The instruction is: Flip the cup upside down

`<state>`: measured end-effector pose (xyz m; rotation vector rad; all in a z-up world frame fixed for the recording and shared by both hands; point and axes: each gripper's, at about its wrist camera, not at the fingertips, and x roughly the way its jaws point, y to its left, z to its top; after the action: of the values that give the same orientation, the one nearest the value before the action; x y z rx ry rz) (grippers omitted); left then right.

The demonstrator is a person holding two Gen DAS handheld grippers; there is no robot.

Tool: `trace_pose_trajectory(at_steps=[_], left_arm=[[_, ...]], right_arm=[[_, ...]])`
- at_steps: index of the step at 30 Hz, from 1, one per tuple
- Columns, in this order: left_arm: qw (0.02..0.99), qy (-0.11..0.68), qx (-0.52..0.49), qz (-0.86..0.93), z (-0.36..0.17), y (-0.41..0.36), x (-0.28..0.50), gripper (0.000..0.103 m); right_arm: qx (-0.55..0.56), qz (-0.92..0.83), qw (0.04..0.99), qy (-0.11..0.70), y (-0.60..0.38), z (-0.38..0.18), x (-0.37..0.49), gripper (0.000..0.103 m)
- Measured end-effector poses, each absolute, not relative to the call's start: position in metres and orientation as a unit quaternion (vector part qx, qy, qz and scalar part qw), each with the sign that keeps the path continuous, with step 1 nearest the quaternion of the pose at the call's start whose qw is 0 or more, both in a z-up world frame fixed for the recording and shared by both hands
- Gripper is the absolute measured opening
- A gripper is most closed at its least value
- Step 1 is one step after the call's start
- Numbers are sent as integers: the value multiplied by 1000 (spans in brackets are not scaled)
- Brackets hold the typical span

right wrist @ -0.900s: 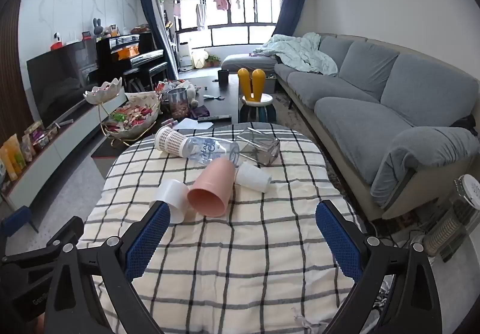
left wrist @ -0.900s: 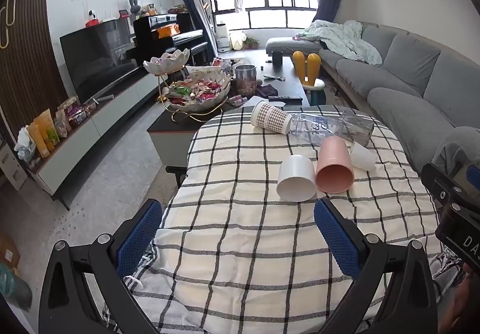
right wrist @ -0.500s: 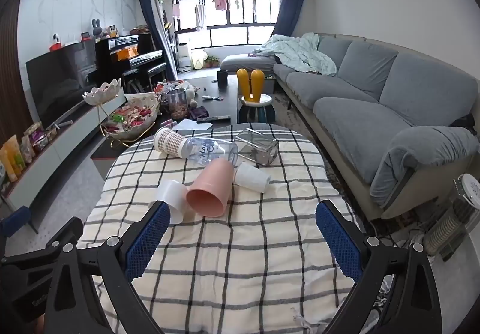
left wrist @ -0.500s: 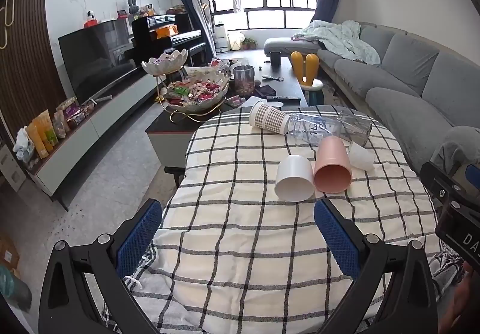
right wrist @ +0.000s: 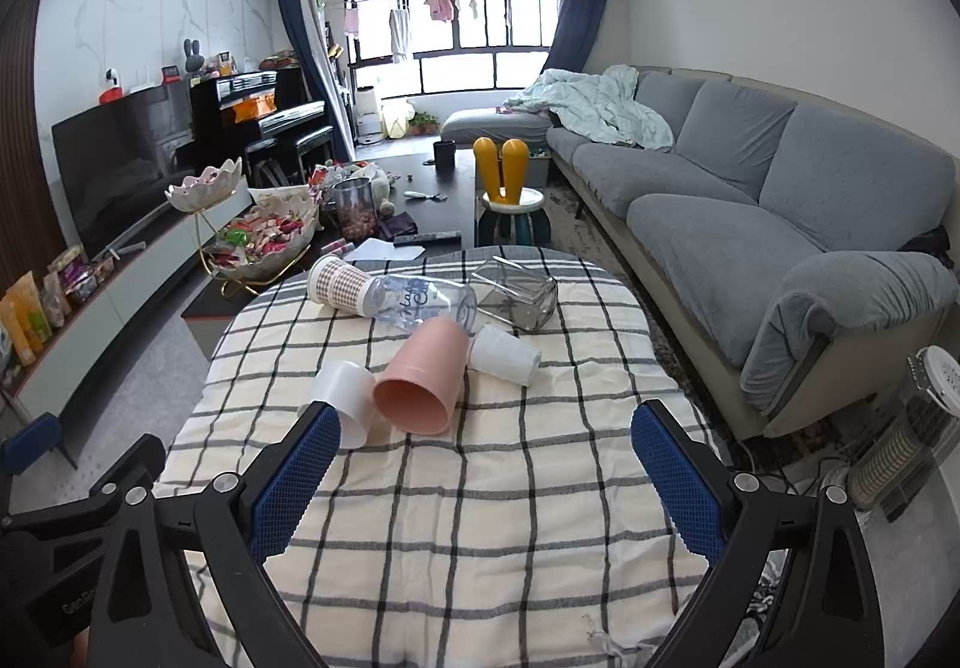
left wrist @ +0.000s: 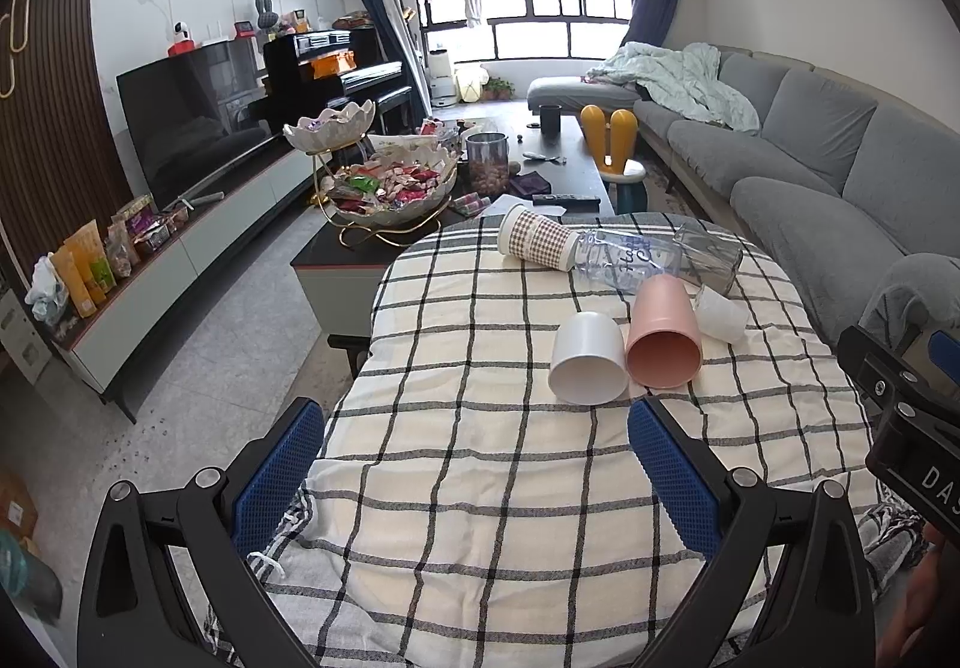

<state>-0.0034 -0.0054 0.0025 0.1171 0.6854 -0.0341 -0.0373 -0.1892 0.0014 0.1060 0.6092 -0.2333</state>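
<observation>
Several cups lie on their sides on a checked tablecloth (left wrist: pixel 480 488) (right wrist: pixel 480 518). A pink cup (left wrist: pixel 663 335) (right wrist: pixel 423 377) lies with its mouth toward me, a white cup (left wrist: pixel 588 368) (right wrist: pixel 342 395) to its left, a small white cup (left wrist: pixel 720 313) (right wrist: pixel 503 353) to its right. Behind them lie a checked paper cup (left wrist: pixel 536 245) (right wrist: pixel 339 284), a clear bottle (left wrist: pixel 627 263) (right wrist: pixel 423 302) and a grey glass (left wrist: pixel 708 255) (right wrist: pixel 519 296). My left gripper (left wrist: pixel 474 476) is open and empty, short of the white cup. My right gripper (right wrist: pixel 480 479) is open and empty, short of the pink cup.
A dark coffee table (left wrist: pixel 360 254) with a snack bowl (left wrist: pixel 390 188) stands beyond the table. A grey sofa (right wrist: pixel 750 224) runs along the right. A TV cabinet (left wrist: pixel 150 260) runs along the left. A small heater (right wrist: pixel 900 446) stands on the floor at the right.
Both views have shifted very slightly; the cups sit a touch nearer in frame. Nothing on the table has moved and both grippers stay open.
</observation>
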Motion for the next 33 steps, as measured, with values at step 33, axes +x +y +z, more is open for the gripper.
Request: trace_pose_trajectory(at_steps=[33], left_arm=[[938,341,51,-22,5,-3,-3,103]], right_arm=[[53,-115,945,301,-190,0,-37,98]])
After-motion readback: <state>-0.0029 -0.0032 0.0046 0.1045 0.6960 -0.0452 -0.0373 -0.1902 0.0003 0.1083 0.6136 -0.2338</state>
